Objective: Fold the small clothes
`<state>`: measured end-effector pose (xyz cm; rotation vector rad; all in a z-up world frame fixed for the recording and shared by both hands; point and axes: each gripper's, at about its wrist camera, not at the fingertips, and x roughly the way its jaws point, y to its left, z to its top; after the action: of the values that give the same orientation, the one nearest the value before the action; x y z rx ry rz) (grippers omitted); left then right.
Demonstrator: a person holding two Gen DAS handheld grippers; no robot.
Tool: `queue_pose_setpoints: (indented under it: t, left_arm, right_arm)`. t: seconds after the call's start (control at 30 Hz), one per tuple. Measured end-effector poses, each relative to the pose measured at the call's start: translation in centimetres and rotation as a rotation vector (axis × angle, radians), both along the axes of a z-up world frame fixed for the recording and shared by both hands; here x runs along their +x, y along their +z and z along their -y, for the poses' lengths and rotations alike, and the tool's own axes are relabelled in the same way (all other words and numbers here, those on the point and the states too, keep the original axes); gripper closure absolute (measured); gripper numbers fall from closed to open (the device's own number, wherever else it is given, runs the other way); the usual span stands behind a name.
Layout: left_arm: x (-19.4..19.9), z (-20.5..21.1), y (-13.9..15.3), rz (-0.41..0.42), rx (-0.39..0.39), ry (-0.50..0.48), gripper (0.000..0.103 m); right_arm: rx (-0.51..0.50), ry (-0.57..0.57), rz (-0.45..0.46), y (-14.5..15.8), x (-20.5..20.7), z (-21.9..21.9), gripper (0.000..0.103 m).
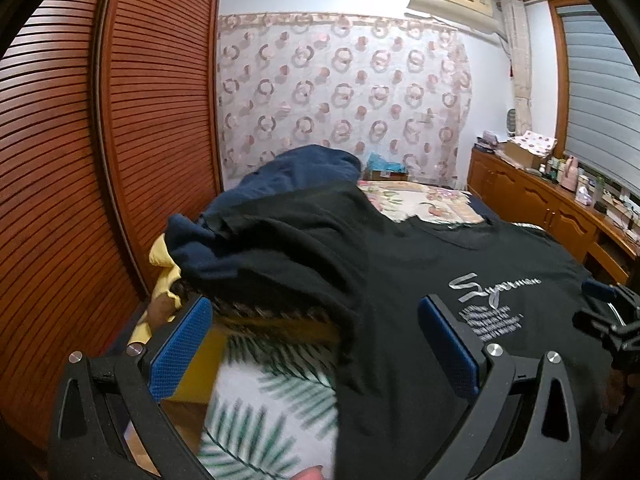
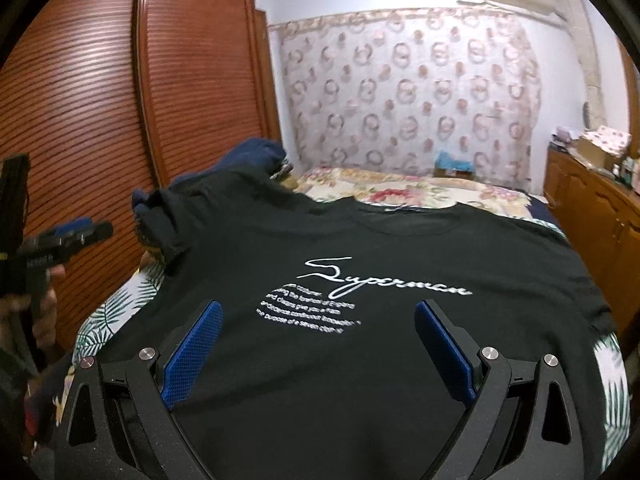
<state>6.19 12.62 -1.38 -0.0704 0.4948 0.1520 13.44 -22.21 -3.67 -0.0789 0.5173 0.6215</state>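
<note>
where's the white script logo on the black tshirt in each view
Left wrist view: the white script logo sits right of centre on the black cotton T-shirt, just above the right finger of the open left tongs.
Right wrist view: the logo is at centre, above the gap of the open right tongs.
Shared landmark: the ring-patterned pink curtain behind the bed.

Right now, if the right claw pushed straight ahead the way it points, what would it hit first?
Most likely the black T-shirt: the open right claw points along its printed chest, spread on the bed. How high the claw hangs above the cloth is unclear.
</note>
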Motion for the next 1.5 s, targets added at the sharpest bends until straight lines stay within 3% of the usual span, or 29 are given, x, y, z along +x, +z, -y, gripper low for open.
queue_pose_setpoints:
  t: [0.33, 0.43, 0.7, 0.9, 0.93, 0.97, 1.0, 1.2, 1.5]
  left_arm:
    - [4.8, -4.7, 0.6, -0.047, -0.042, 0.031, 0.000]
    - [6.1, -5.9, 0.6, -0.067, -0.082, 0.023, 0.007]
    - [9.7, -8.5, -0.1, -0.132, -0.178, 0.033, 0.043]
    - [11.5, -9.6, -1.7, -0.212, -0.222, 0.064, 0.049]
    - [11.5, -9.8, -1.9, -0.212, -0.230, 0.062, 0.053]
    - [11.4, -9.7, -1.8, -0.205, -0.236, 0.056, 0.063]
    - [11.2, -9.4, -1.6, -0.192, -0.235, 0.045, 0.071]
    - [11.5, -7.0, 0.3, -0.167, -0.136, -0.016, 0.096]
    - [11.7, -5.2, 1.9, -0.148, -0.093, -0.058, 0.100]
  right_arm:
    - [-0.039, 0.056, -0.060, 0.5, 6.7, -2.5, 0.006]
    - [-0.048, 0.072, -0.076, 0.5, 8.4, -3.4, 0.006]
    - [-0.055, 0.104, -0.105, 0.5, 12.0, -4.3, 0.006]
    - [-0.049, 0.112, -0.141, -0.3, 12.7, -4.2, 0.006]
    - [-0.049, 0.111, -0.145, -0.4, 12.8, -4.3, 0.006]
    - [-0.049, 0.111, -0.151, -0.4, 12.8, -4.6, 0.006]
    - [-0.048, 0.112, -0.153, -0.5, 12.9, -4.5, 0.006]
    - [-0.032, 0.108, -0.152, -0.4, 13.2, -4.2, 0.006]
    - [-0.012, 0.086, -0.134, -0.3, 12.5, -3.3, 0.006]
